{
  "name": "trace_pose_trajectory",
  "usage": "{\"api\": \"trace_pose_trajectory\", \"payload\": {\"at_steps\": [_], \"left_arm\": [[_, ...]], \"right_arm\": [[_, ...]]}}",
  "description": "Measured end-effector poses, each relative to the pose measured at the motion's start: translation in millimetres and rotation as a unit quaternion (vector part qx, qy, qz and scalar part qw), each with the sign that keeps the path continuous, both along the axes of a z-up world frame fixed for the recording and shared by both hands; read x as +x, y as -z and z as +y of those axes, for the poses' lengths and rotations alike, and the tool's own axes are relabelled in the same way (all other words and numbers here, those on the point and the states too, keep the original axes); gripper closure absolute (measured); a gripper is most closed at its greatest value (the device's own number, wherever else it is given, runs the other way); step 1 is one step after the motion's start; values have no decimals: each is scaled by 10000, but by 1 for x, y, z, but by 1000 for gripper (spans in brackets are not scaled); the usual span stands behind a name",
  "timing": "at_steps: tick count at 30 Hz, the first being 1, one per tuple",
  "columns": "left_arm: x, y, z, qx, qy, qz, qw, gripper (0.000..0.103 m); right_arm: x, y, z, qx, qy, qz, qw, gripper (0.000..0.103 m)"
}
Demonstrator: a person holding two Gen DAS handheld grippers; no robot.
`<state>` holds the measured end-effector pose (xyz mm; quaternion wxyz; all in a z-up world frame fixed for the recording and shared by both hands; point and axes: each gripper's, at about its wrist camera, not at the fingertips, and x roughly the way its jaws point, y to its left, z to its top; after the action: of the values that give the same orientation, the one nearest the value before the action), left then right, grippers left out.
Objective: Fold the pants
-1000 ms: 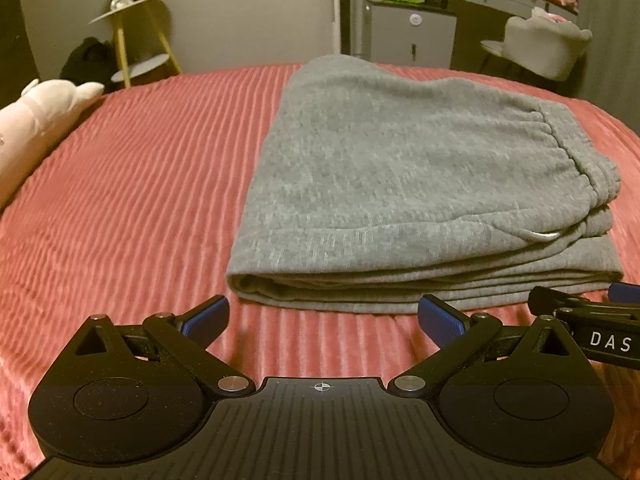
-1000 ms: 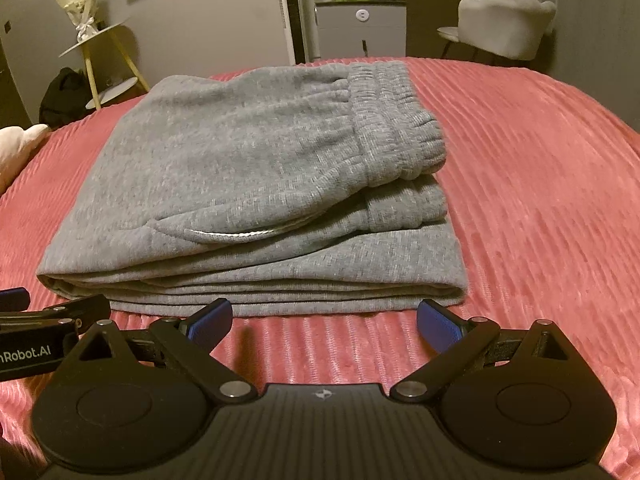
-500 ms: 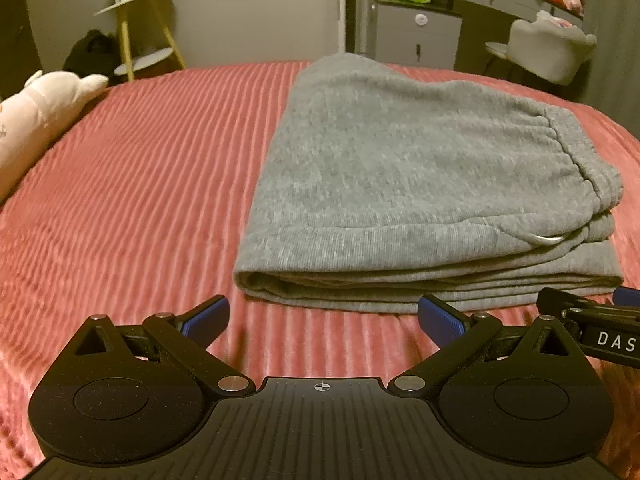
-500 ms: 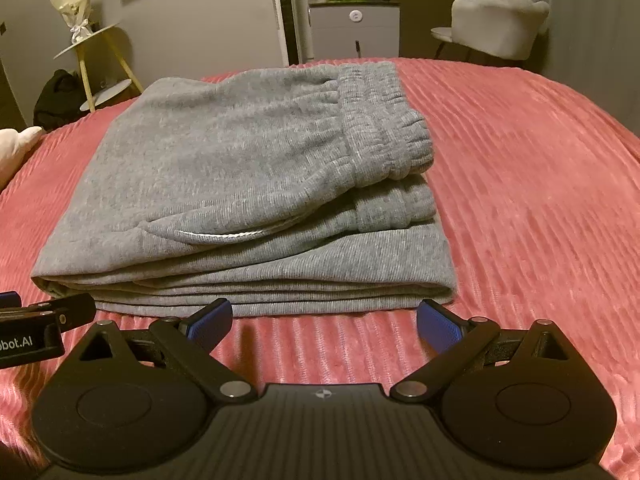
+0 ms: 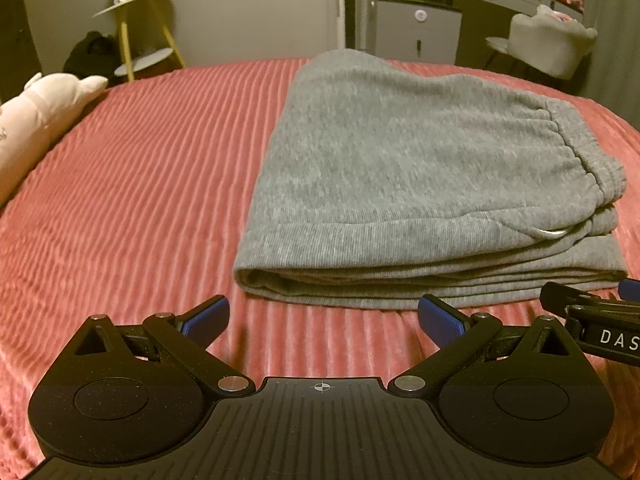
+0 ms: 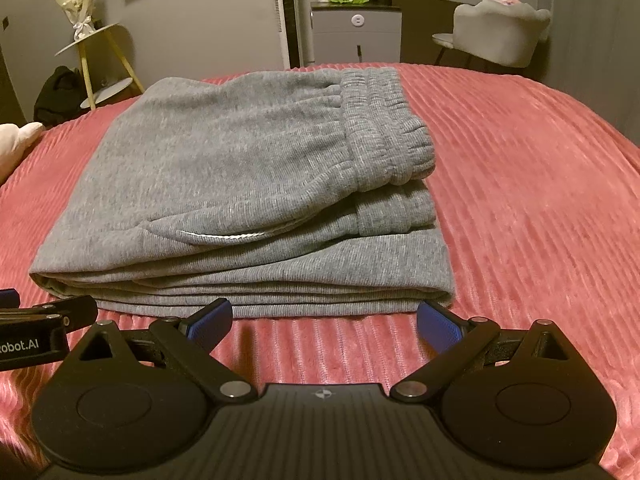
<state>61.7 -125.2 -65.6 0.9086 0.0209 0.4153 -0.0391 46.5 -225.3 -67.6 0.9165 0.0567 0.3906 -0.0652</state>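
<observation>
A: Where are the grey pants (image 5: 420, 184) sitting?

B: They are lying folded into a flat stack of several layers on the pink ribbed bedspread (image 5: 132, 184), around the middle of the bed and reaching toward its far edge. The elastic waistband (image 6: 380, 132) is lying on top along the stack's right side, and a pale drawstring (image 6: 224, 236) is peeking out of a fold near the front.

A: And the tools?

B: The left hand-held gripper (image 5: 322, 320) is hovering just short of the stack's near edge, its blue fingers (image 5: 204, 318) spread wide and gripping nothing. The right hand-held gripper (image 6: 324, 320) is doing the same in front of the stack's near right corner, its jaws wide apart and empty, with no pad touching the cloth. Each one is showing at the edge of the other's view, so they are sitting side by side.

A: Anything else around?

B: A pale plush toy (image 5: 36, 120) is lying at the bed's left edge. Beyond the far edge, a yellow-legged side table (image 6: 96, 60), a grey cabinet (image 6: 356, 36) and a light upholstered chair (image 6: 500, 28) are standing against the wall.
</observation>
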Motion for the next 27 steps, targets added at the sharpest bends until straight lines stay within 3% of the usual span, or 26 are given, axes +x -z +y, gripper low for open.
{"api": "trace_pose_trajectory", "payload": {"at_steps": [27], "left_arm": [[2,4,-1,75,11,59,10000,0]], "right_arm": [[-1,0,1,-69,-21,-17,10000,4]]}}
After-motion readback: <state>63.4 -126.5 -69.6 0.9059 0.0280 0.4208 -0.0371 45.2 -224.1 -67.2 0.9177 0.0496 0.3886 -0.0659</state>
